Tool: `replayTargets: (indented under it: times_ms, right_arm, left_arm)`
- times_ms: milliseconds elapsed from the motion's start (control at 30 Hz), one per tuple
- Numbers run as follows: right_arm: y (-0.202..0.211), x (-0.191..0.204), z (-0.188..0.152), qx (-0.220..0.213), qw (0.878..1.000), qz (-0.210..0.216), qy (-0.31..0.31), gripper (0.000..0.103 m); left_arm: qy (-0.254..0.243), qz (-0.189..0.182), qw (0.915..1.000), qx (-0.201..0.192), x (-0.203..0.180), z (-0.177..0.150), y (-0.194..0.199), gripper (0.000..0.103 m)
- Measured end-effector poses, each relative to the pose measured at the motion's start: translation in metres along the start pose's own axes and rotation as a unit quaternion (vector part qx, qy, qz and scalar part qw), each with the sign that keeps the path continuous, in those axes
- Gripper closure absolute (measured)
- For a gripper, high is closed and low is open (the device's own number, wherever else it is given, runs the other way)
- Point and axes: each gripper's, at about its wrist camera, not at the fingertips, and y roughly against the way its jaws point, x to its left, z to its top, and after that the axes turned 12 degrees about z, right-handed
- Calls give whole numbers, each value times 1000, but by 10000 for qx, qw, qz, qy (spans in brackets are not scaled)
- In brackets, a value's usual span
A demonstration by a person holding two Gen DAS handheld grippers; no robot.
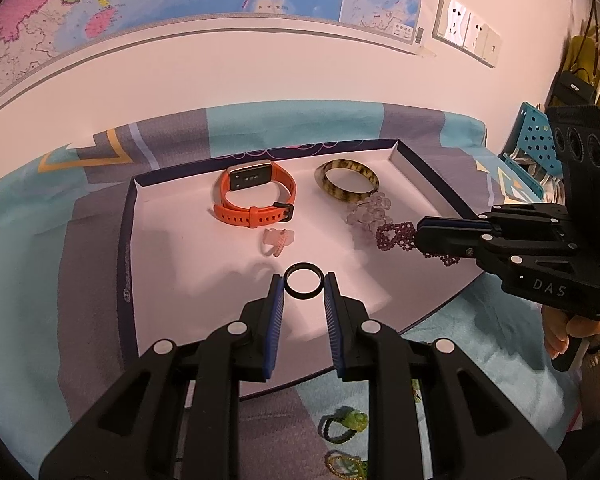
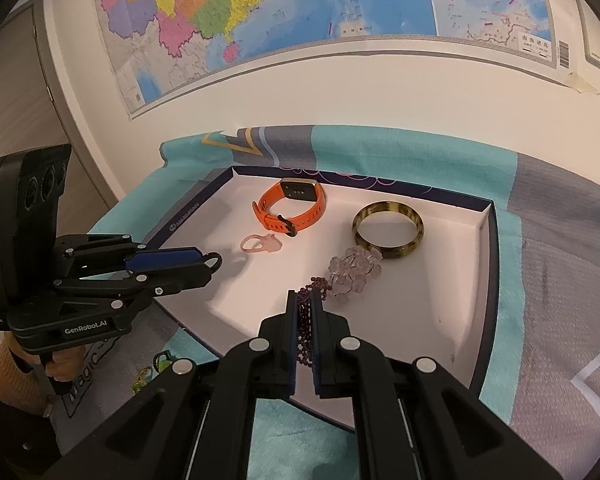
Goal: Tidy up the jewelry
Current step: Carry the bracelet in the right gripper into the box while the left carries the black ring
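Firmly gripped: black ring [image 1: 303, 286], maroon beads [image 2: 306, 322]

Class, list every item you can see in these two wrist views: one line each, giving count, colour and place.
smartwatch: one, orange strap, far left in tray
bangle: one, mottled amber, far right in tray
crystal bracelet: one, clear, beside the bangle
bead strand: one, dark purple, pinched in right gripper
small ring: one, pale pink, tray centre
black ring: one, between left gripper's tips
tray: one, white inside, navy rim
green rings: two, on cloth before the tray
tablecloth: one, teal and grey
wall map: one, multicoloured
wall sockets: white, upper right
left gripper: black, blue pads
right gripper: black, shut
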Motion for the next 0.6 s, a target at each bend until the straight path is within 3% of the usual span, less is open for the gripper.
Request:
replayTargets:
  times_ms: [600]
  right_arm:
    - [-10, -4, 3, 94, 9999, -33, 9, 98]
  left_arm:
    - [-28, 102, 9999, 101, -2, 6, -15, 82]
